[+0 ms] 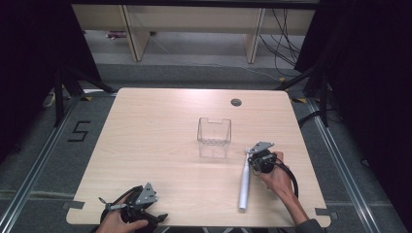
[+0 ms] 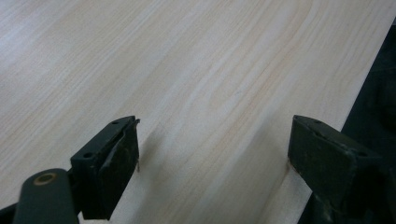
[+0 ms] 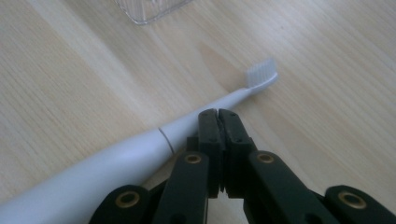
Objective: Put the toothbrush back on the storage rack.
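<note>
A white electric toothbrush (image 1: pixel 244 187) lies flat on the wooden table (image 1: pixel 160 145), its bristle head toward a clear plastic container (image 1: pixel 214 137) that stands upright mid-table. My right gripper (image 1: pixel 253 155) rests at the brush's neck with its jaws shut together beside it, holding nothing. In the right gripper view the toothbrush (image 3: pixel 93 175) runs from lower left up to its bristles, just left of the right gripper (image 3: pixel 218 114), and the container's base (image 3: pixel 149 9) shows at the top. My left gripper (image 1: pixel 136 206) sits at the table's front left edge, and in its own view the left gripper (image 2: pixel 215 149) is open over bare wood.
A dark round cable hole (image 1: pixel 236 102) sits near the table's far edge. Beyond the table are wooden furniture legs (image 1: pixel 136 39) and loose cables (image 1: pixel 284 43) on the floor. The table's front edge (image 2: pixel 345 116) runs close by the left gripper's right jaw.
</note>
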